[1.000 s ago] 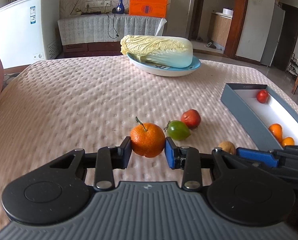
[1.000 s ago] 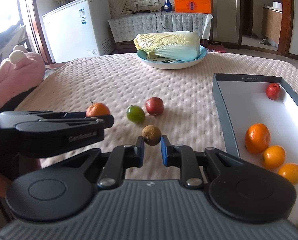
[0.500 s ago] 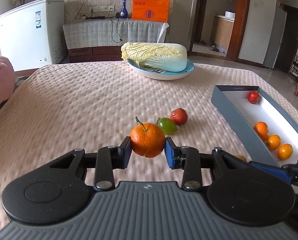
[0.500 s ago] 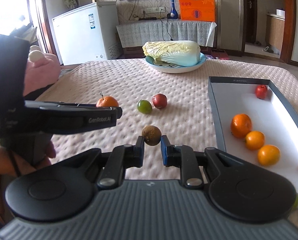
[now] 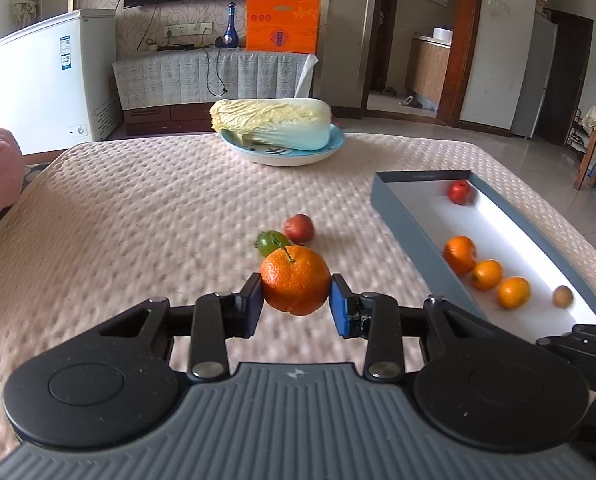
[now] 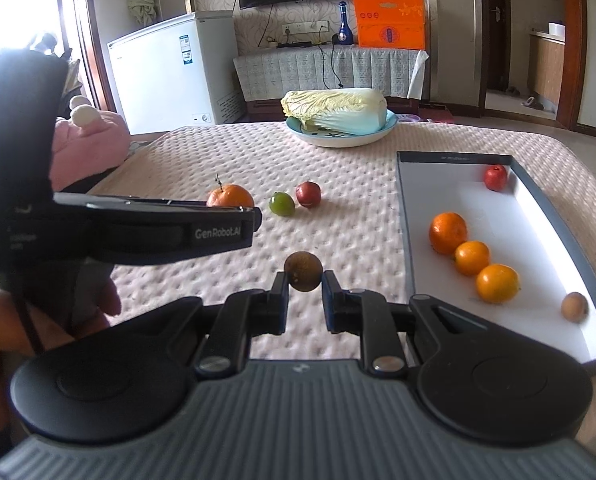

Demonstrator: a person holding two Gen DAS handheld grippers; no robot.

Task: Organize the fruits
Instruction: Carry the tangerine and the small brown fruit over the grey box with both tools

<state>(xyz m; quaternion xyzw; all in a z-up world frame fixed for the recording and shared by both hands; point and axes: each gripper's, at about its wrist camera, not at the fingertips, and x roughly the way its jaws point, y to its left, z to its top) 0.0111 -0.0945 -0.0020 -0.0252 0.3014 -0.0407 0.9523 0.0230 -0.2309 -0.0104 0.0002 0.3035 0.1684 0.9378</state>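
**Above the table, a fruit in each gripper**

Above the pink quilted table we carry two fruits at once. Our left gripper is clenched on the orange, its pads pressing the fruit's two sides with the stem pointing up; held at the widest part, it should not roll out. Our right gripper is clamped on a small brown fruit, pinched between the pad tips because it is so little.

To the right lies the grey box, where sorted fruit already rests: a red one in the far corner, three orange ones in a row along the white floor, and a brown one at the near end. That row suggests like goes with like, so we judge the orange belongs beside them and the brown fruit at the near end.

Left on the cloth, touching or almost so, are a green fruit and a red fruit. A cabbage lies on its plate at the far edge, well clear of our path.

Both loads hang over cloth, not yet over the box.
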